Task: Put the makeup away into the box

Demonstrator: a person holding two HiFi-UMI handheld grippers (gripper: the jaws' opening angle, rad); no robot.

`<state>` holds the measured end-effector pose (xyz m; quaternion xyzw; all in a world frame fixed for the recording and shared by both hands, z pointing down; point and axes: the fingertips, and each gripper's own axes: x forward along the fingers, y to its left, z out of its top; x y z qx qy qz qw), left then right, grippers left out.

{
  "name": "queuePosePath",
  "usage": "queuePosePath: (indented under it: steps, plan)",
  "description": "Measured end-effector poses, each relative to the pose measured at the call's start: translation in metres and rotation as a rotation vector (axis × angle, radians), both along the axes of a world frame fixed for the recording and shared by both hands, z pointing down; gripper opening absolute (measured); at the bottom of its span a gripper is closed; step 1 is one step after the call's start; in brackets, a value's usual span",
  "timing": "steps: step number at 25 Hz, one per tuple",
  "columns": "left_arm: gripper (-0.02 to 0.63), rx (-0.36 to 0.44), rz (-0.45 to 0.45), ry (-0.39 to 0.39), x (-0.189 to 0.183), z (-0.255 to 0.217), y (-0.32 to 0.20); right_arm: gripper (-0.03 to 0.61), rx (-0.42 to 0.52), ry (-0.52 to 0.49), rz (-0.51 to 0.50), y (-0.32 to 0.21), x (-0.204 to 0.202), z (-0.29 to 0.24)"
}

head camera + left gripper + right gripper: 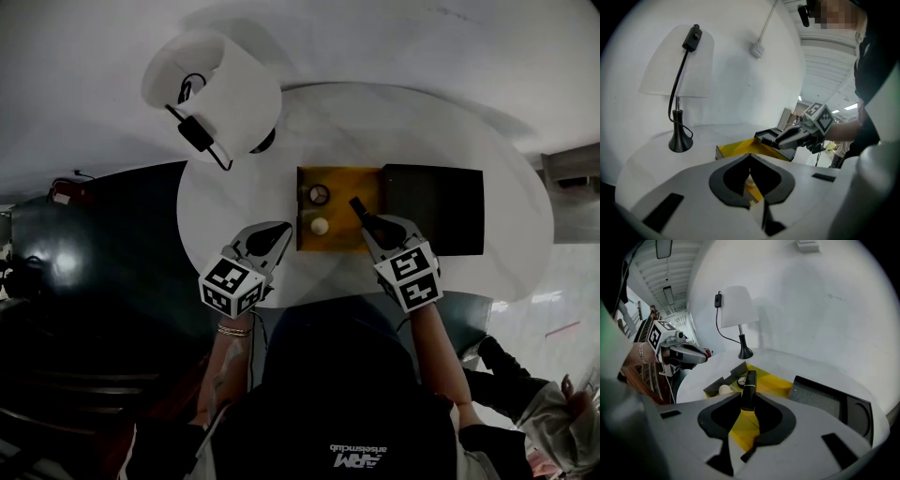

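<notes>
Head view: round white table (422, 122), yellow box (349, 180) lying open near the middle, black lid (436, 211) flat against its right side, white lamp (220, 89) off to the far left. Already inside the box, left part: round dark compact (319, 194) and, just below it in the picture, cream ball (320, 226), maybe a sponge. Dark tube (357, 204) clamped in right gripper (367, 219), poking out over the box's right half, not set down yet. Just beside the box's left wall, left gripper (286, 229), carrying nothing. No other loose makeup spotted on the table. Left gripper view: jaws tip to tip, nothing between them, yellow box (736, 149) and a bit of the cream ball showing past them, right gripper across the box. Right gripper view: pads pinching the tube's lower end, tube (749, 383) standing nearly upright above the box (776, 380). Slim, black, glossy, thin pale band around the middle. Looks like mascara or lipstick, can't tell which. Compact (741, 379) and cream ball (724, 389) behind it near the far wall. Judged mostly done: two pieces stowed, third hovering over the box. Left to do: lower and release the tube, then probably fit the lid.
</notes>
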<state>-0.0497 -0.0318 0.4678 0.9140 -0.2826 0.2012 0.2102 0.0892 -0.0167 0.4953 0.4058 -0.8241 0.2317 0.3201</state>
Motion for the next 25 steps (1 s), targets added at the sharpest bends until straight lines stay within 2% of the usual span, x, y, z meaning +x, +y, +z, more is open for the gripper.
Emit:
queuePosePath:
  steps: [18,25]
  plan:
    - [0.017,-0.065,-0.003,0.01,-0.017,0.03,-0.009,0.104,-0.11,0.045,-0.013,-0.004,-0.02,0.039]
    - [0.017,-0.087,0.001,0.025,-0.017,0.039,-0.009,0.104,-0.146,0.112,-0.041,-0.003,-0.024,0.055]
